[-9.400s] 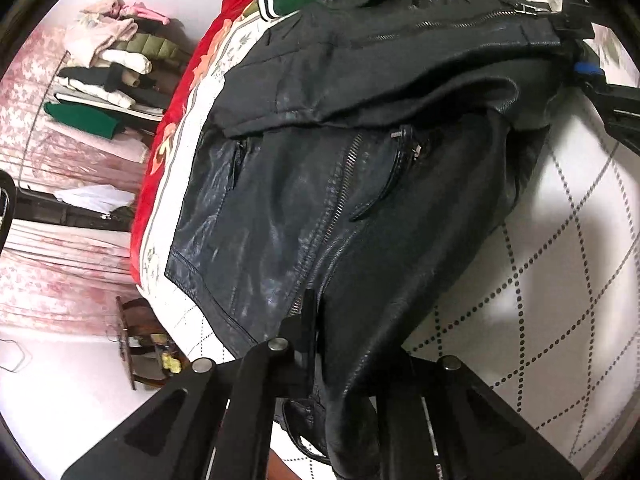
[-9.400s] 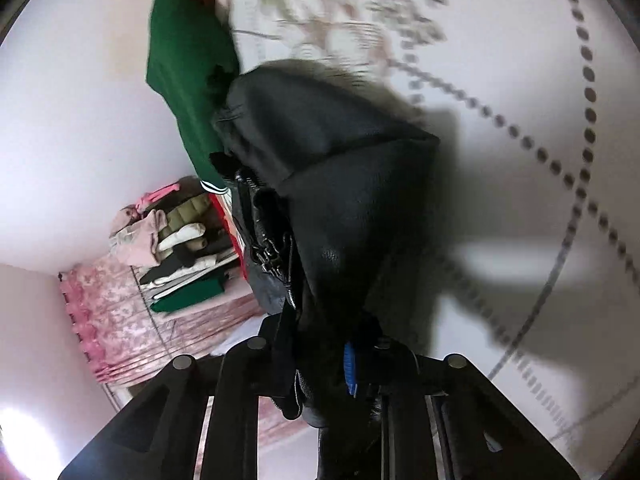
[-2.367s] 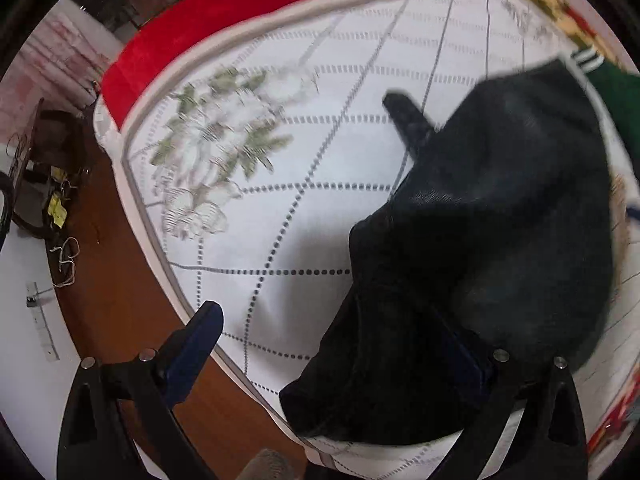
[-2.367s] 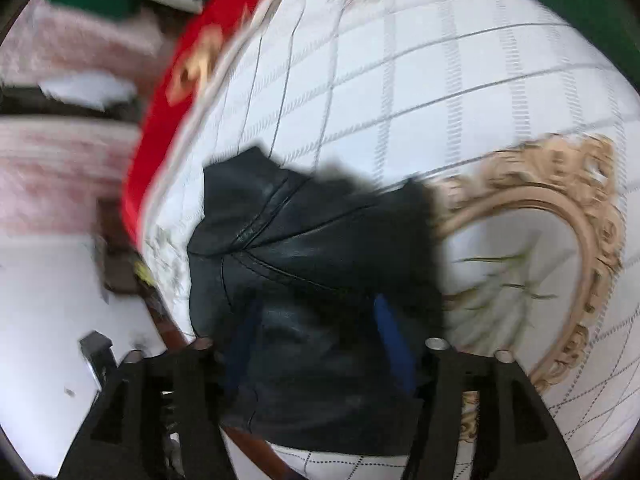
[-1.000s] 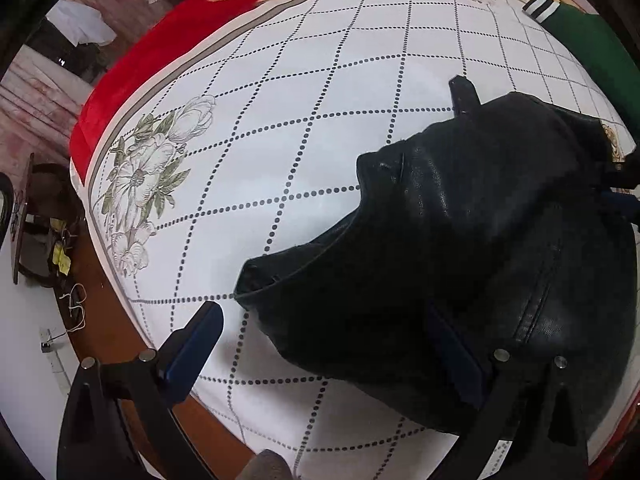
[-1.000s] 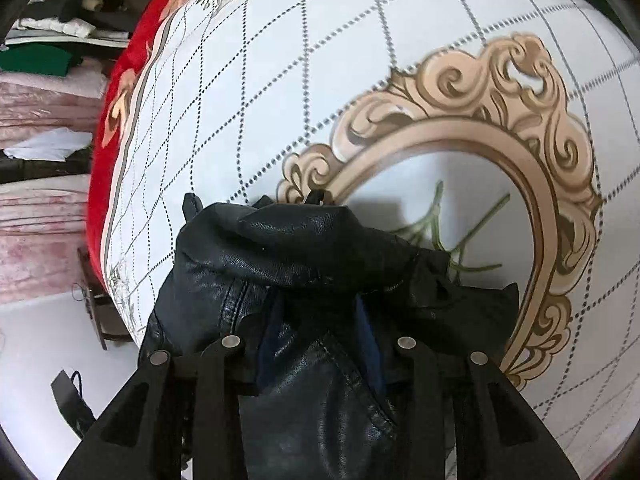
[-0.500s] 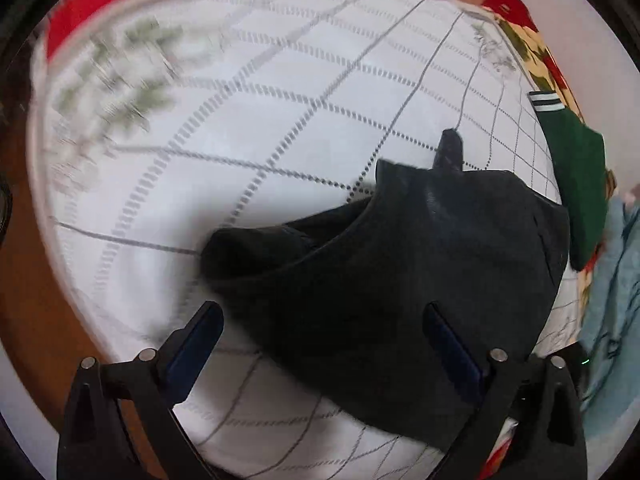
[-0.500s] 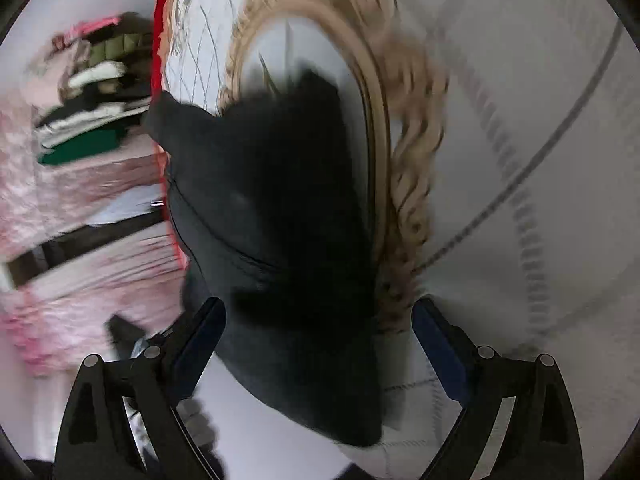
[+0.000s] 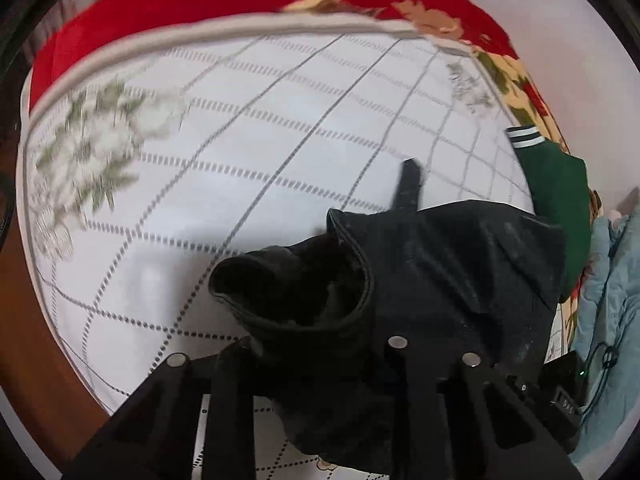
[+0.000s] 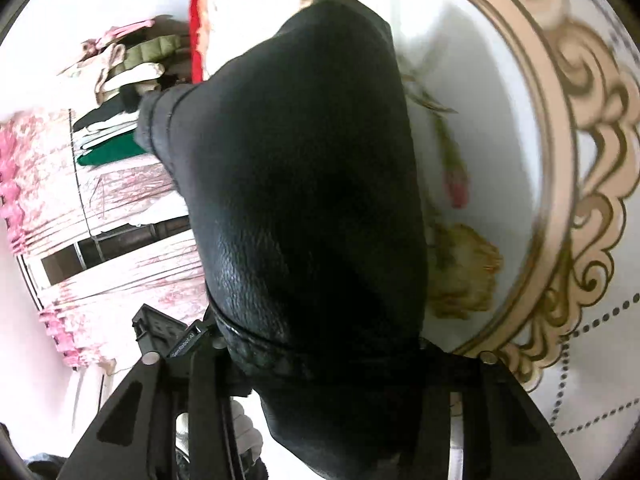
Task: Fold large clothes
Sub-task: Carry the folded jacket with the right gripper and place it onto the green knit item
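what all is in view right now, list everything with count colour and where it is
leather jacket: 1, black, bundled on the bed cover, between the fingers of both tools
bed cover: 1, white with dotted grid, flower prints and a gold scroll frame, red border at its far edge
green garment: 1, dark green with white-striped cuff, on the bed beyond the jacket
blue fabric: 1, light blue, at the right edge of the left wrist view
stacked clothes: 1 pile, pink, olive, white, black and green, beside the bed
curtain: 1, pink floral, below the pile in the right wrist view
left tool: 1, black, closed on the jacket
right tool: 1, black, around the jacket, grip hidden
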Demonstrator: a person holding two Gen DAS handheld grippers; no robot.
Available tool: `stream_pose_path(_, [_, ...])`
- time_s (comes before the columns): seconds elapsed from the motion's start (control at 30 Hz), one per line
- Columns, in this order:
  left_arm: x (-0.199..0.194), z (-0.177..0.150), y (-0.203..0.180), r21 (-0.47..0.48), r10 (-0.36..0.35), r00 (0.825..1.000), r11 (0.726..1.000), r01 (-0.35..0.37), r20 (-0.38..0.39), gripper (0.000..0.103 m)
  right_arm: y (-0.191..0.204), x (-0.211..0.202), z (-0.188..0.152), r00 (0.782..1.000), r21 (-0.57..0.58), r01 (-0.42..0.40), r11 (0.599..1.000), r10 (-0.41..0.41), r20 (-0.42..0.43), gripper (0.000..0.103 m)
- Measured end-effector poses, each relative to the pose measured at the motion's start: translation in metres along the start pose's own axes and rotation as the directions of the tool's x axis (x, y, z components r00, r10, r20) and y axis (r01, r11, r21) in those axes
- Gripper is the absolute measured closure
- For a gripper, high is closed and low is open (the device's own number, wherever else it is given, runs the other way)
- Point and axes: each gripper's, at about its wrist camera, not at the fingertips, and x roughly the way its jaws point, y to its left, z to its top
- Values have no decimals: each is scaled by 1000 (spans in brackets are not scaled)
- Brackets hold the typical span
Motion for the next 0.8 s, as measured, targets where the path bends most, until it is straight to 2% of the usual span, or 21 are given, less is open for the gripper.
stream_pose_path(0.27, [-34, 46, -40, 52, -28, 998, 998, 25, 52, 83, 72, -52, 22, 999, -94, -33, 995, 34, 17, 64])
stream_pose_path(0.43, [-50, 90, -94, 110, -89, 991, 991, 77, 105, 83, 135, -80, 70, 997, -148, -52, 988, 61, 56, 64])
stream_pose_path(0.6, [-53, 143, -175, 181, -172, 972, 973, 142, 159, 83, 199, -128, 145, 987, -211, -60, 976, 90, 134, 64])
stream_pose_path(0.73, [-45, 186, -255, 243, -266, 944, 945, 216, 196, 83, 240, -180, 224, 969, -257, -82, 963, 137, 204, 64])
stream_pose_path(0.8, [-32, 203, -298, 281, -301, 932, 929, 240, 200, 83, 247, -208, 261, 959, -269, -85, 960, 152, 238, 64])
